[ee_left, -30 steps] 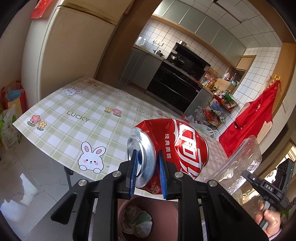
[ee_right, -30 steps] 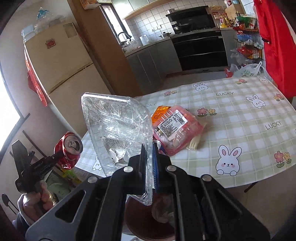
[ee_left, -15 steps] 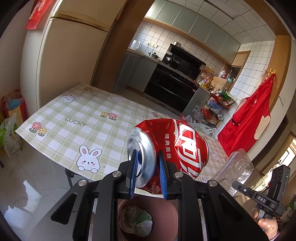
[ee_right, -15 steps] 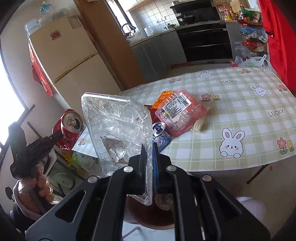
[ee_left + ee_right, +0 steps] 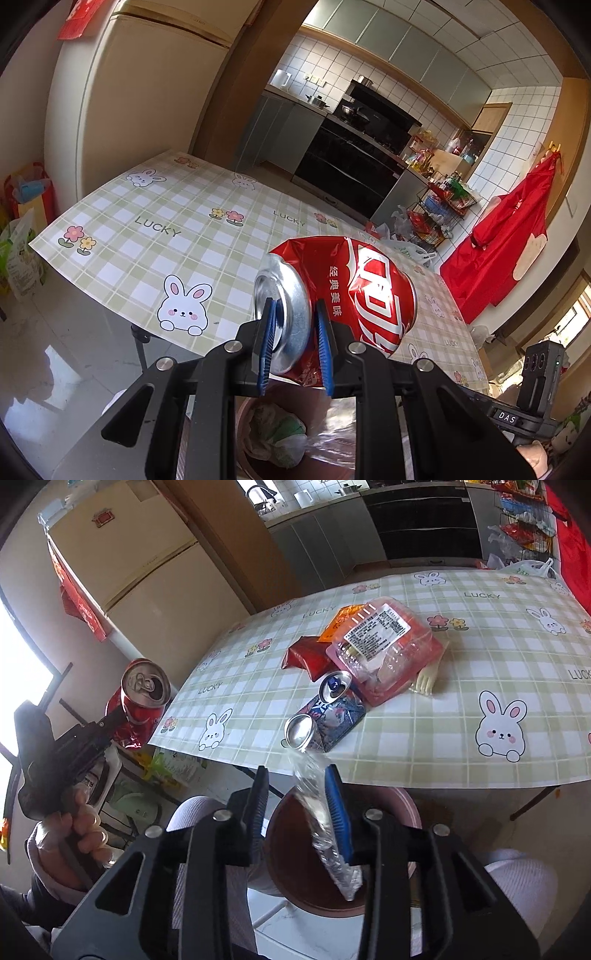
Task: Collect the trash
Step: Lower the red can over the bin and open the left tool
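My left gripper [image 5: 293,334] is shut on a crushed red cola can [image 5: 354,291], held above the brown trash bin [image 5: 251,461]; the can also shows in the right wrist view [image 5: 142,698]. My right gripper [image 5: 297,801] is open over the bin [image 5: 288,878]. The clear plastic container [image 5: 325,830] slips down between its fingers, against the right blue pad, into the bin. On the checked table [image 5: 443,738] lie a crushed blue can [image 5: 325,716], a pink lidded food tray [image 5: 384,650], red and orange wrappers [image 5: 306,657] and a plastic fork [image 5: 424,679].
The bin holds a crumpled green-white wrapper [image 5: 277,435]. A fridge [image 5: 140,110] stands left of the table, kitchen counters and oven [image 5: 351,158] behind. Bags [image 5: 22,221] sit on the floor at left. A red apron [image 5: 509,236] hangs at right.
My right gripper has opened and the clear plastic container has dropped from upright in its grip down toward the bin. The left gripper keeps its hold on the cola can.
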